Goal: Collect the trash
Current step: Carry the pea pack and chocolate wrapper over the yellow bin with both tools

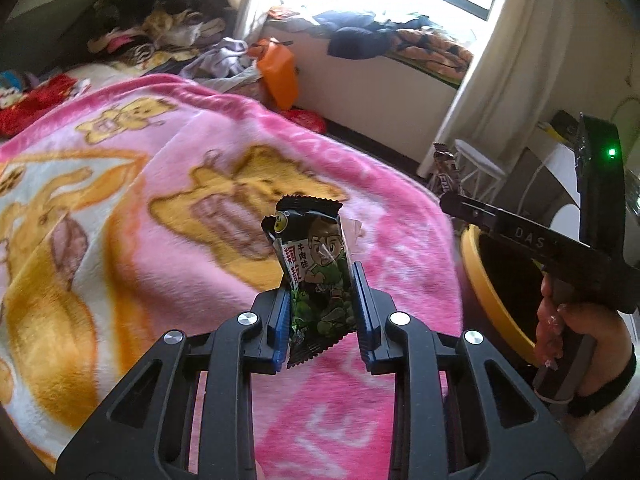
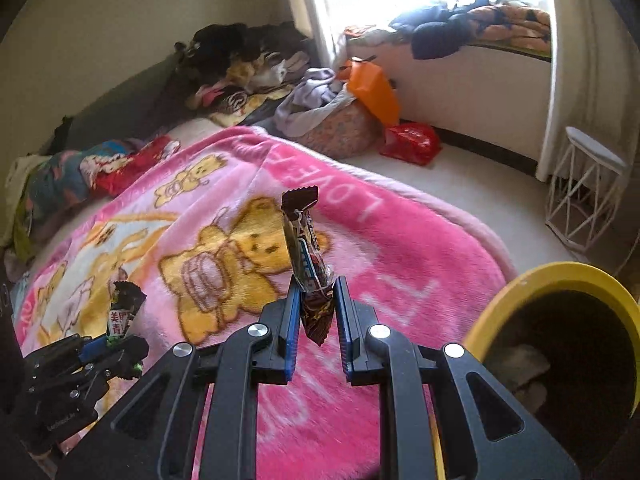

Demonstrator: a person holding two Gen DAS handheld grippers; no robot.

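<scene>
open bin mouth [image 2: 560,276] beside blanket [image 2: 380,240]

A home bedroom: pink blanket [image 2: 360,240] on bed, clothes pile [image 2: 248,64].

1. Bed [image 2: 192,128]: covered by pink bear-print blanket [image 2: 400,264], spread flat.
2. Far end: heaped clothes [image 2: 248,64] (mixed, unsorted).
3. Floor [image 2: 472,184]: red bag [image 2: 412,142], white wire stool [image 2: 588,196], yellow-rimmed bin [image 2: 560,276].

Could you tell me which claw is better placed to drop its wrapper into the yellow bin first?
Probably the right claw: its brown wrapper is held beside the yellow bin. The left claw, gripping the green wrapper, is over the pink blanket, farther away.
</scene>
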